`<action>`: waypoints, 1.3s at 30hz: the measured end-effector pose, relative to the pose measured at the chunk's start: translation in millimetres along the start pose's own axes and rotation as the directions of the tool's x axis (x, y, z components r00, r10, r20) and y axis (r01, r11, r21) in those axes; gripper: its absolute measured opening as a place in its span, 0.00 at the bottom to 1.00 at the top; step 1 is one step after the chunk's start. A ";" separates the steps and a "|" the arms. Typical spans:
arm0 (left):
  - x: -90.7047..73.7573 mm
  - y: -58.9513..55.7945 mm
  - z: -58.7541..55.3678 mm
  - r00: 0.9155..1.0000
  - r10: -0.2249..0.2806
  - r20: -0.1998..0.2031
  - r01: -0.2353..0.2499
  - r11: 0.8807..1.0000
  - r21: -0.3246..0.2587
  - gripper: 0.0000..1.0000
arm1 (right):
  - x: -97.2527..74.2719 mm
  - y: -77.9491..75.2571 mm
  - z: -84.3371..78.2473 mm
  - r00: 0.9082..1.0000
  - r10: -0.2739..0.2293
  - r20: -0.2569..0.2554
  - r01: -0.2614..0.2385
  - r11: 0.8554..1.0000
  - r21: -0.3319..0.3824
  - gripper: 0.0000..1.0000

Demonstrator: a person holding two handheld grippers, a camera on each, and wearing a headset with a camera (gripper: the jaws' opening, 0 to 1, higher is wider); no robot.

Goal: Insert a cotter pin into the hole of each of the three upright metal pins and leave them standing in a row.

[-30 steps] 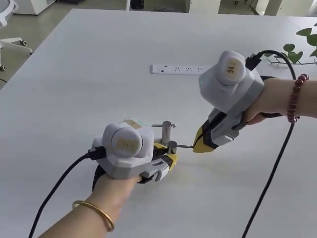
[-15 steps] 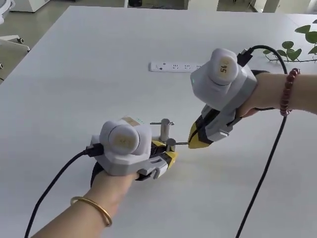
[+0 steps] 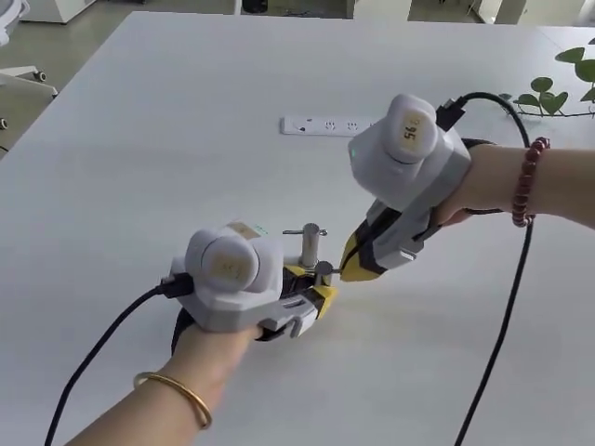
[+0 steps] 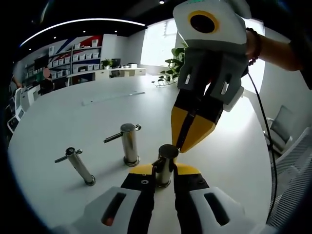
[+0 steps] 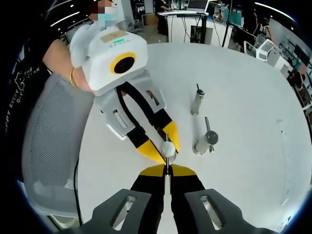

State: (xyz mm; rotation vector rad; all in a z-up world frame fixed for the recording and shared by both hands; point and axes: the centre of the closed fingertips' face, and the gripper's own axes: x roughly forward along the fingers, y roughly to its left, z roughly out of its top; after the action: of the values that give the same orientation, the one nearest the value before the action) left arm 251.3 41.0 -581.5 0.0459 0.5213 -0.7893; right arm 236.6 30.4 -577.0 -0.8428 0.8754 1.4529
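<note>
A short metal pin (image 4: 165, 161) stands upright on the white table (image 3: 186, 139), with my left gripper (image 4: 165, 171) shut on it low down. My right gripper (image 5: 167, 170) is shut on a thin cotter pin (image 5: 167, 165), whose tip is at the head of that pin (image 5: 168, 150). In the head view the right gripper (image 3: 346, 269) nearly touches the held pin (image 3: 323, 274), just above the left gripper (image 3: 321, 292). Two more metal pins (image 4: 129, 144) (image 4: 80, 165) stand to the left, each with a cotter pin through it. The farther one looks tilted.
A white power strip (image 3: 330, 124) lies farther back on the table. A green plant (image 3: 558, 88) sits at the far right edge. Black cables (image 3: 507, 307) trail from both grippers across the table. Shelves and desks (image 4: 87, 58) stand beyond the table.
My right gripper has moved left toward the held pin, so less of the cotter pin shows between them. The left gripper and the pins have stayed put.
</note>
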 end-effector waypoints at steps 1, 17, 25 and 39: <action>-0.2 0.2 -0.1 1.000 0.001 0.003 -0.001 1.000 -0.007 0.12 | -1.3 1.5 2.8 1.000 -0.001 0.001 0.001 1.000 0.006 0.00; 0.5 1.3 -1.8 1.000 0.008 0.026 -0.006 0.998 -0.068 0.13 | -5.7 3.7 21.4 0.996 -0.043 0.081 0.040 0.999 0.037 0.04; 0.6 1.4 -1.9 1.000 0.013 0.026 -0.011 0.998 -0.067 0.13 | -19.1 1.6 12.6 0.994 -0.075 0.080 0.072 0.997 0.038 0.03; 1.7 1.8 -2.9 0.999 0.011 0.034 -0.008 0.996 -0.084 0.13 | -19.8 -0.1 14.1 0.992 -0.077 0.102 0.073 0.997 0.039 0.00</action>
State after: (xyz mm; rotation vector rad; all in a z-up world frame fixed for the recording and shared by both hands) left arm 252.3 41.7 -585.0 -0.0431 0.5209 -0.7570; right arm 237.7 34.0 -553.0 -0.7592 0.7816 1.3991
